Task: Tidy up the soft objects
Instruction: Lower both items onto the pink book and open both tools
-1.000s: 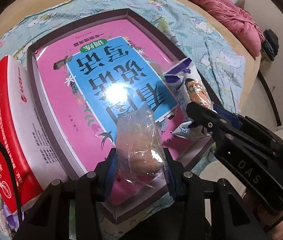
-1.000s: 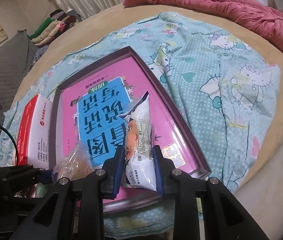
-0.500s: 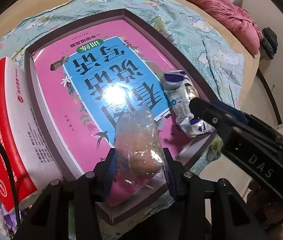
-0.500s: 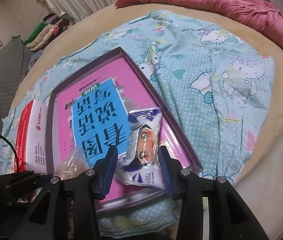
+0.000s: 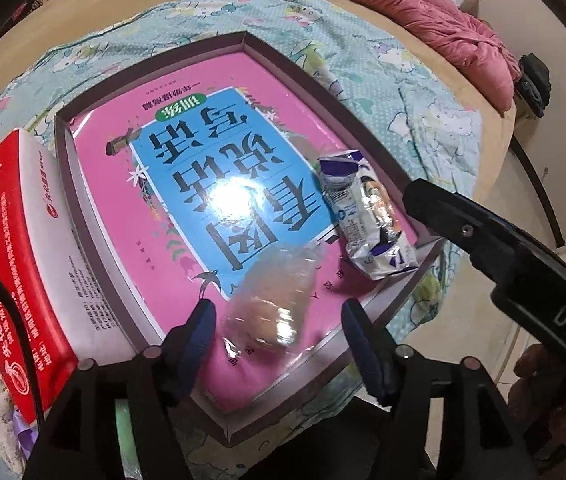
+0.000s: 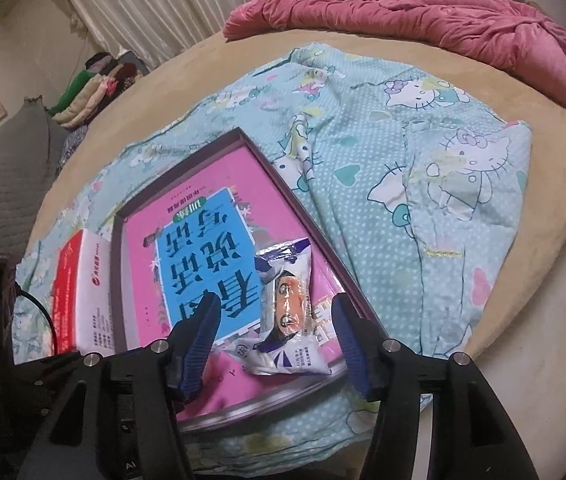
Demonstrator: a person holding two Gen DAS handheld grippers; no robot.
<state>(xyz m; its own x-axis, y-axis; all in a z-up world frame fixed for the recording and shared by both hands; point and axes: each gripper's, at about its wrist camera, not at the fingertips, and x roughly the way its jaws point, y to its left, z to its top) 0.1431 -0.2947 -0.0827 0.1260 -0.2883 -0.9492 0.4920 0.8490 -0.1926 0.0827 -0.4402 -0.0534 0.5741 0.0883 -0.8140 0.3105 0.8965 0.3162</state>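
Both snacks now lie in the tray (image 5: 379, 304): the clear bag (image 5: 273, 300) and white packet (image 6: 287, 316) rest free between the just-opened left gripper (image 5: 277, 322) and right gripper (image 6: 273, 326), so little seems left.

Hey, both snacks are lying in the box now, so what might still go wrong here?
The left gripper has just been opening, but the clear bag lies between its pads; lifting off at a slant may drag it. The white packet lies near the box corner, partly between the right gripper pads, which have also been opening, so a bump may push it over the rim. The glossy pink book looks slippery.
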